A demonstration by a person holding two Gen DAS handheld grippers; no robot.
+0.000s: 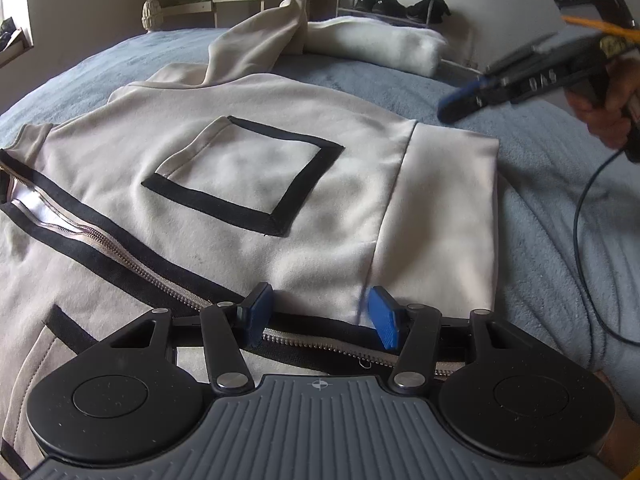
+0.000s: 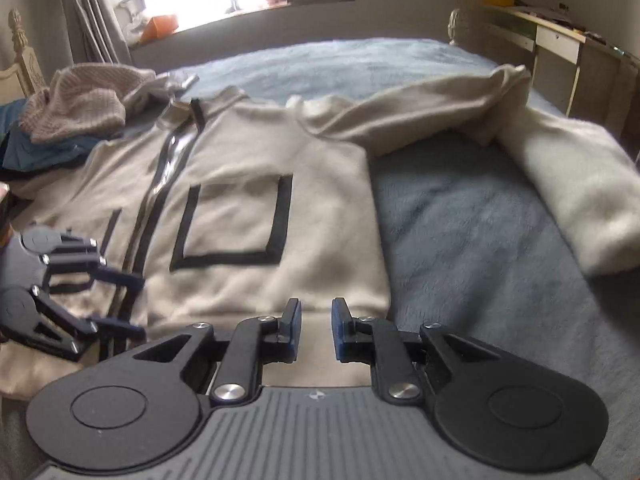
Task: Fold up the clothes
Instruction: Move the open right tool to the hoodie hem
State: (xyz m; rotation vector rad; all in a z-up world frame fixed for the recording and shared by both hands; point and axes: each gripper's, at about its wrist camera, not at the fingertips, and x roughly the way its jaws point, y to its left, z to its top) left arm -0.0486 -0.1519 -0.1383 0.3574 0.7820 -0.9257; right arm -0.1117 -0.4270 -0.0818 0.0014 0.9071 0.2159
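A beige zip jacket (image 1: 224, 208) with black trim and a black-edged square pocket (image 1: 248, 172) lies flat on the bed, front up, one sleeve (image 2: 420, 108) stretched away to the far right. My left gripper (image 1: 322, 316) stands open over the bottom hem, its blue pads (image 1: 384, 320) either side of the zipper (image 1: 120, 244), nothing pinched. In the right wrist view it shows at the left edge as the left gripper (image 2: 136, 306). My right gripper (image 2: 316, 328) hovers over the jacket's right hem corner, jaws a narrow gap apart with nothing between them. A hand holds the right gripper (image 1: 460, 104) in the air.
A folded white fluffy garment (image 2: 580, 200) lies to the right on the blue bedspread (image 2: 460, 240). A heap of knit and blue clothes (image 2: 80, 104) sits at the far left. A desk (image 2: 560, 40) and a shoe rack (image 1: 400, 4) stand beyond. A black cable (image 1: 580, 220) hangs from the right hand.
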